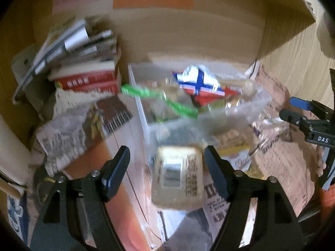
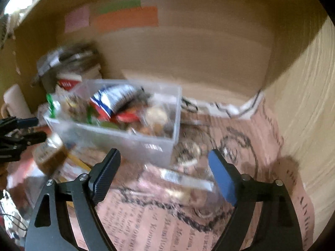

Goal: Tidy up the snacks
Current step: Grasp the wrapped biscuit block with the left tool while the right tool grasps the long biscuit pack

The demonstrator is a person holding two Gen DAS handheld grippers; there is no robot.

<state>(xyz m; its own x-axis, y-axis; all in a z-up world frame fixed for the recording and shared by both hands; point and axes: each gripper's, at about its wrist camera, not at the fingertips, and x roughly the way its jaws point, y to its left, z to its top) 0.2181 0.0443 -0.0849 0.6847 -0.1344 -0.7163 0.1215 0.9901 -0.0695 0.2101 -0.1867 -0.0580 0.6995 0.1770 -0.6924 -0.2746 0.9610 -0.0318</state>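
A clear plastic bin (image 1: pixel 247 113) (image 2: pixel 146 144) holds several snack packs, among them a red, white and blue pack (image 1: pixel 199 81) (image 2: pixel 113 100) and a green-edged bag (image 1: pixel 159 98). My left gripper (image 1: pixel 167 163) is open, with a beige snack packet (image 1: pixel 178 179) lying between its fingers on the paper. That packet shows at the left of the right wrist view (image 2: pixel 49 156). My right gripper (image 2: pixel 164 167) is open above a clear snack bag (image 2: pixel 184 182) on the pink newspaper. It shows at the right edge of the left wrist view (image 1: pixel 297 113). Both views are blurred.
Cardboard walls (image 2: pixel 188 48) enclose the back and right side. A pile of books and magazines (image 1: pixel 83 67) stands at the back left. Newspaper (image 2: pixel 167 219) lines the floor. Another clear snack bag (image 1: pixel 270 125) lies right of the bin.
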